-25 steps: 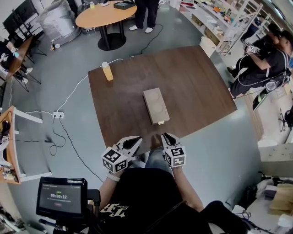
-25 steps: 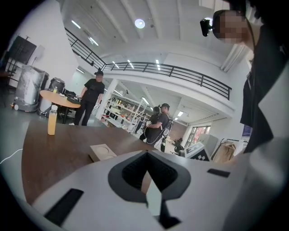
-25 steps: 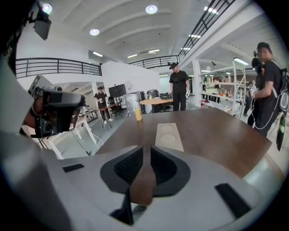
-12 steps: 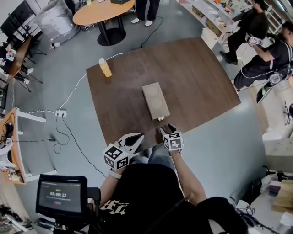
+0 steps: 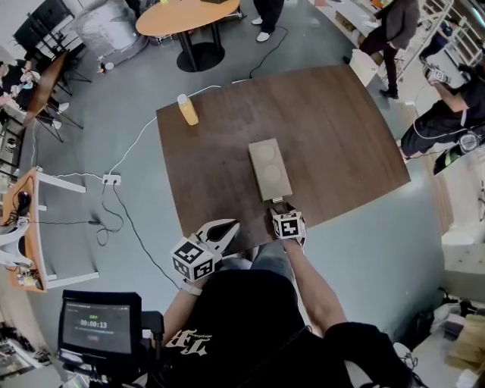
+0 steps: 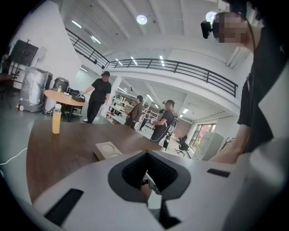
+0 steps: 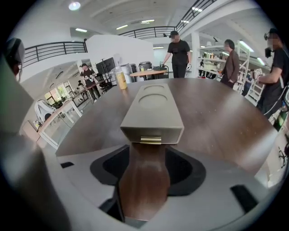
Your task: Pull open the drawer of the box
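A long tan box lies on the dark wooden table, its drawer end with a brass handle turned toward me. In the right gripper view the box fills the middle and its handle sits just beyond the jaw tips. My right gripper hangs low at the table's near edge, right in front of that handle. Its jaws have just been opening and stand open, with only bare tabletop between them. My left gripper hovers off the near edge, shut and empty, and the box lies far ahead of it.
A bottle of orange drink stands near the table's far left corner. A white cable runs down to a power strip on the floor. Farther off are a round table and people at the right. A monitor is at my lower left.
My right gripper has gone down and forward to the box's handle end, and its jaws have spread apart. My left gripper has stayed where it was.
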`<state>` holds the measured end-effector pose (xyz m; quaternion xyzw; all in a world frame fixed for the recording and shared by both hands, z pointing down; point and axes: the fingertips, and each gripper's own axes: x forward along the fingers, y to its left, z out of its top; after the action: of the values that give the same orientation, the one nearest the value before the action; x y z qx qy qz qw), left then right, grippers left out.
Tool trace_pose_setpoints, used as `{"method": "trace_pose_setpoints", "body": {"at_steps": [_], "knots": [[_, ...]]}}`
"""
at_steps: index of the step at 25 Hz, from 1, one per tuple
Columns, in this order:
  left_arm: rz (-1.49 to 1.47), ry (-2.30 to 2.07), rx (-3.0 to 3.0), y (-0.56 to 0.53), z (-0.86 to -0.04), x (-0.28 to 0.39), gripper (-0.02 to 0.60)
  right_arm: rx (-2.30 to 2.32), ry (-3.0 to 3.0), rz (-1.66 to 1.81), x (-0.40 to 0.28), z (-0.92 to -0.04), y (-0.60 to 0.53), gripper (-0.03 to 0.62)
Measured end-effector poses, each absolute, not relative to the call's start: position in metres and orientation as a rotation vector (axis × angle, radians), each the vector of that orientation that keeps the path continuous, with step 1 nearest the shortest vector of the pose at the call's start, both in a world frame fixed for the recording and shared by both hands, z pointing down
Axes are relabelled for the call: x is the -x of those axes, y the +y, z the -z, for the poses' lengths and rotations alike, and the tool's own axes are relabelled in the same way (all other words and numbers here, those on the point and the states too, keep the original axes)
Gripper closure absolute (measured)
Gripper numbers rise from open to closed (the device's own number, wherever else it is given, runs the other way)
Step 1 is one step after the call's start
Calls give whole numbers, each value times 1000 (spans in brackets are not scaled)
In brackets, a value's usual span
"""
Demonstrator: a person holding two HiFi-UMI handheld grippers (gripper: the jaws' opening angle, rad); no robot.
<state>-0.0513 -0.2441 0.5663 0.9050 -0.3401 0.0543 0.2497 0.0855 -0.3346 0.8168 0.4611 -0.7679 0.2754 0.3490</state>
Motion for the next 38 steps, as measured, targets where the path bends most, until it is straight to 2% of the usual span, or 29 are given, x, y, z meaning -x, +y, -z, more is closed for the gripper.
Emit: {"method": "trace_pose_setpoints", "body": {"at_steps": [21, 25, 31, 38], "knots": [[-145, -987, -2428, -254, -568, 71, 581, -1256, -1907, -743, -76, -835, -363, 379], [-136, -992, -2426, -253, -567, 71, 581, -1241, -1891, -742, -77, -839, -362, 436], [-137, -1004, -2426, -252, -565, 60, 581, -1192, -1839, -879, -81, -841, -341, 441], [-131, -974, -2445, -257, -563, 58, 581, -1252, -1856, -768, -87, -831, -363, 442]]}}
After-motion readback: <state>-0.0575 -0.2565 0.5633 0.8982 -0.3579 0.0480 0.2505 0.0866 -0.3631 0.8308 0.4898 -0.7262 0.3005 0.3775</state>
